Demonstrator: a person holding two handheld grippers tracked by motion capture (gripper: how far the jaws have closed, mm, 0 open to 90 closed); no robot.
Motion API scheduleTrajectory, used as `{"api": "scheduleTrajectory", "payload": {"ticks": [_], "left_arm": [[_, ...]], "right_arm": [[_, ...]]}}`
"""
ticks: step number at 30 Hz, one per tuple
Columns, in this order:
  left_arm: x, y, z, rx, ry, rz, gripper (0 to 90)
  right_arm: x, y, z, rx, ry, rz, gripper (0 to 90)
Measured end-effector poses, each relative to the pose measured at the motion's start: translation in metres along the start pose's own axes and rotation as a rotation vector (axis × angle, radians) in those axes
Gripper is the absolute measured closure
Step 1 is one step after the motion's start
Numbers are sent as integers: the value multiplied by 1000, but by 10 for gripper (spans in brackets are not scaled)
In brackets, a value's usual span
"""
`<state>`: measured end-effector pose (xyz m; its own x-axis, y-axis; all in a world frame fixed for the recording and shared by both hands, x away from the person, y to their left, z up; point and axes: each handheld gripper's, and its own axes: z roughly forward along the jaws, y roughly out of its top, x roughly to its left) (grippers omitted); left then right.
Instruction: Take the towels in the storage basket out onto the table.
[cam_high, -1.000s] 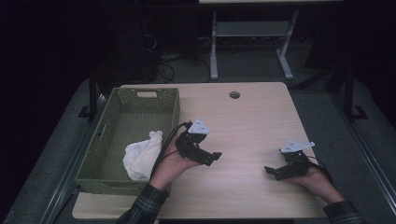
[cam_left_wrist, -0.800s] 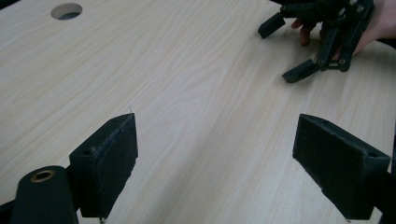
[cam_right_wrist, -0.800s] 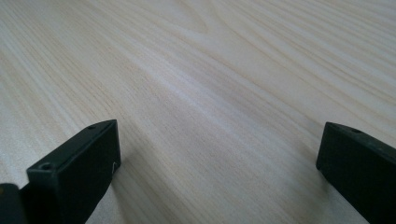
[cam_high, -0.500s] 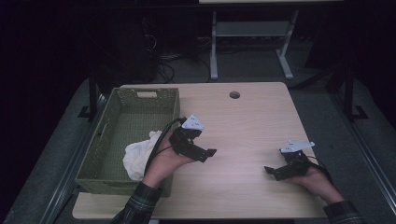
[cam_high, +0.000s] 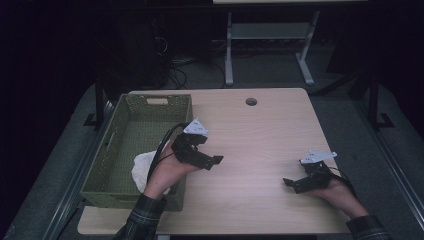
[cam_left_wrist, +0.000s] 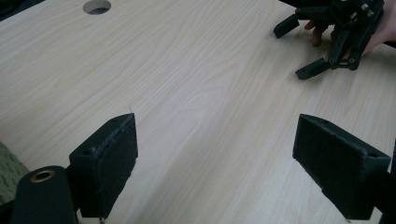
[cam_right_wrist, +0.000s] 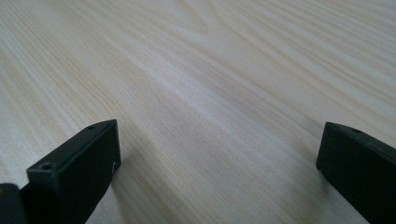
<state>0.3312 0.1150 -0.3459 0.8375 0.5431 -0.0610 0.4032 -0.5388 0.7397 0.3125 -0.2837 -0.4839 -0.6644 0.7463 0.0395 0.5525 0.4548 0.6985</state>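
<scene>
A person seated at a pale wood-grain table (cam_high: 260, 135) holds a black two-jaw gripper in each hand, with a crumpled white cloth (cam_high: 142, 167) lying inside a green woven rectangular basket (cam_high: 135, 145) at the table's left side. The left gripper (cam_high: 212, 161) hovers just beside the basket's right wall, above the bare tabletop, its jaws spread wide and holding nothing; its own camera looks across the wood between its two padded fingers (cam_left_wrist: 109, 154) toward the other hand. The cloth sits at the near end of the basket, partly hidden beneath the person's left hand (cam_high: 167, 172) and plaid sleeve (cam_high: 145, 215), so whether it touches the basket's right wall cannot be made out with certainty.

The right gripper (cam_high: 291, 184) rests low at the table's near right corner, well apart from the basket, its jaws also spread with only bare wood between them. Held out of the way there, it appears to be parked, leaving the work to the left hand.

With the cloth bundled in the basket and the left gripper clear of the rim and turned toward the middle of the table, the likely reading is that the cloth has been deposited. A round cable hole (cam_high: 251, 101) marks the table's far edge.
</scene>
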Motion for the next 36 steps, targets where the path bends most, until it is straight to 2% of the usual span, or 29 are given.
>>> {"api": "scheduleTrajectory", "payload": {"ticks": [1,9,23,36], "left_arm": [[0,-1,-1,-6,2,-11,134],[7,-3,-11,-10,15,-15,134],[22,-13,-29,-14,48,-49,135],[35,-25,-48,-18,91,-88,138]], "right_arm": [[0,0,0,0,0,0,0],[0,0,0,0,0,0,0],[0,0,0,0,0,0,0],[0,0,0,0,0,0,0]]}}
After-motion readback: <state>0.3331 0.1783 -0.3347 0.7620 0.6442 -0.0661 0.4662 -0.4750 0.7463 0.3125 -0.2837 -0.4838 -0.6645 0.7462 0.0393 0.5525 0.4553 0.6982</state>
